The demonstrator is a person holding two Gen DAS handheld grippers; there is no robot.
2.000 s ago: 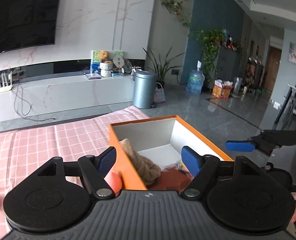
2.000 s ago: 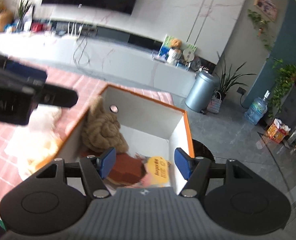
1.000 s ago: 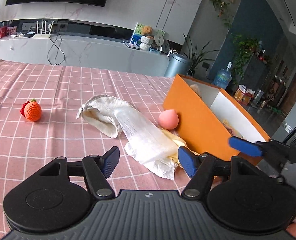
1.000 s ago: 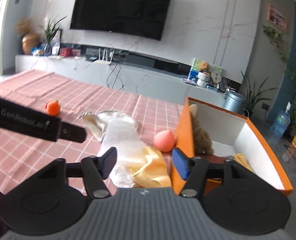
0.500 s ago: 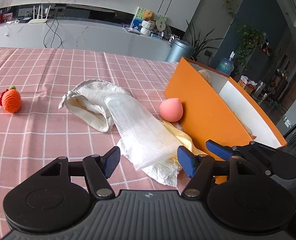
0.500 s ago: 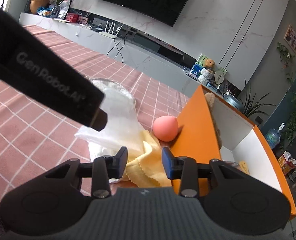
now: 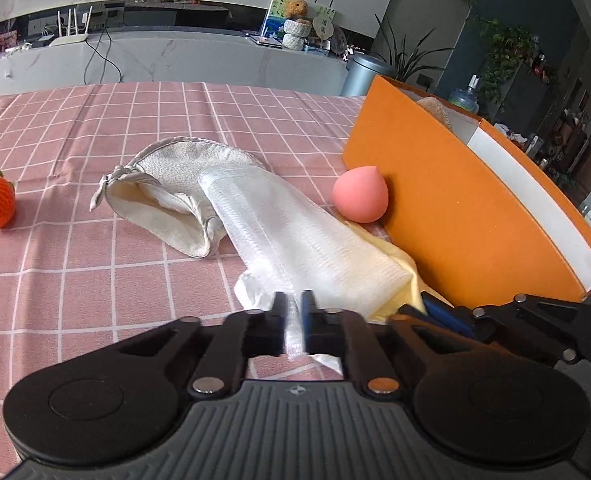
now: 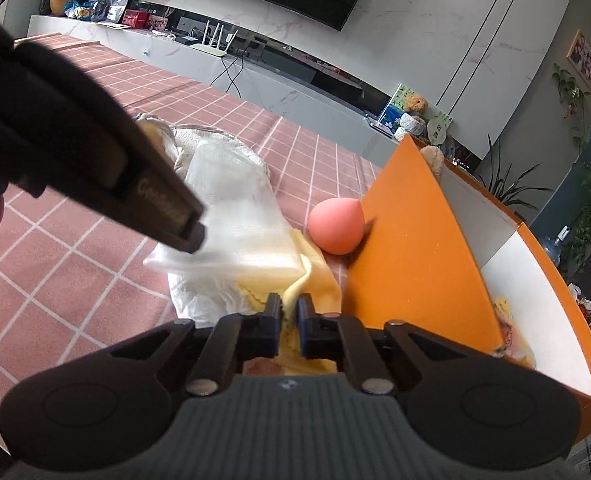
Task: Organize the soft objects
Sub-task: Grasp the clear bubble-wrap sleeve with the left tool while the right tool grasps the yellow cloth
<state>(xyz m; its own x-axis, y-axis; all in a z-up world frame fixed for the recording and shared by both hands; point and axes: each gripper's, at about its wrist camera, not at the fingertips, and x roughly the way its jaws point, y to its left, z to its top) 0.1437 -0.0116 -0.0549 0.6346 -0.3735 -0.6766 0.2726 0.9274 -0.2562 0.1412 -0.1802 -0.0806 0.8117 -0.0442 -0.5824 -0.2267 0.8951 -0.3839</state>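
The white mesh cloth lies on the pink checked table, its far end over a cream pouch and its near end on top of a yellow cloth, just beside the orange box. The left tongs are closed on the near edge of the white cloth; the right tongs are closed on the yellow cloth.

To do this step well, I think both tongs should lift together and slowly, because the two cloths overlap and can drag each other. The pink sponge touches the box wall and the yellow cloth, so it may roll. The cloths must rise above the box rim before moving over it.
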